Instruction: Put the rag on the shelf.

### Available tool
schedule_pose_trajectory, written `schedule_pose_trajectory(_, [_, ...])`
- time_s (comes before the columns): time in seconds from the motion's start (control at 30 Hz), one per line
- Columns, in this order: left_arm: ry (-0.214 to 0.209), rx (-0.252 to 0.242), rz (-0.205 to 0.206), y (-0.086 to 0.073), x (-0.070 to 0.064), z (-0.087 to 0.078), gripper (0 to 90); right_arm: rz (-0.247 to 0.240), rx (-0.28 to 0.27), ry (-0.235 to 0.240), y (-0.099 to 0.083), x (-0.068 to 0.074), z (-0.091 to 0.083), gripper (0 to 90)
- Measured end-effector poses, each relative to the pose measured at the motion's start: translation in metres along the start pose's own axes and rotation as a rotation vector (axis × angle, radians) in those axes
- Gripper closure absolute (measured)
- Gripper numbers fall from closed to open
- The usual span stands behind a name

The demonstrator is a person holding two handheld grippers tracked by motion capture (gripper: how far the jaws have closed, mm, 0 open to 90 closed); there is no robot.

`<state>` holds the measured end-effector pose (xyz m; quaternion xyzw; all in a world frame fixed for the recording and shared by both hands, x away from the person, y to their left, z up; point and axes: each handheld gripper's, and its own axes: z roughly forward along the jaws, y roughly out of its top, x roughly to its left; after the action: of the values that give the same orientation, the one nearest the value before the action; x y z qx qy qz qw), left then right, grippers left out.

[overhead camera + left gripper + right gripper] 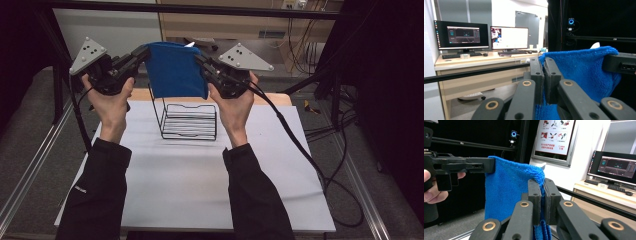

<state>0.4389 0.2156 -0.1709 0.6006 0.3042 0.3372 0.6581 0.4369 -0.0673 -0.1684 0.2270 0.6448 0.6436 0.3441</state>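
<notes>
In the high view you are holding a blue cloth [175,70] up in the air in the upper middle of the frame, stretched between your two tools and hanging down as a folded sheet. Your left gripper [142,54] sits at the upper left of the cloth and is clamped on its top corner, while your right gripper [200,59] is clamped on the opposite top corner, just right of centre. Your left hand [111,100] and right hand [234,102] rise from the bottom of the frame in dark sleeves, well apart, with the cloth between them. Directly below the hanging cloth, at the centre of the frame, a black wire rack [190,122] stands on the white table [200,185]; the cloth's lower edge hangs in front of the rack's upper part, and you cannot tell whether they touch. In the left gripper view, your jaws stand pressed together at the lower centre with the cloth pinched between them, and the fabric spreads to the right toward the other tool at the right edge. In the right gripper view, your jaws are likewise shut tight on the cloth's edge at lower centre, and the cloth runs to the left, where the other tool grips it at the upper left.
</notes>
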Motion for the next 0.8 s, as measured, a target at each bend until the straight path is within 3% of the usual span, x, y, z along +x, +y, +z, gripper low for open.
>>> schedule_pose_trajectory(0.43, [0.019, 0.004, 0.027, 0.011, 0.006, 0.016, 86.9, -0.01, 0.0, -0.015, 0.008, -0.012, 0.011, 86.1])
schedule_pose_trajectory(0.8, [0.025, 0.007, -0.018, 0.002, 0.018, 0.036, 86.8, -0.032, 0.026, -0.037, 0.008, -0.023, 0.025, 86.1])
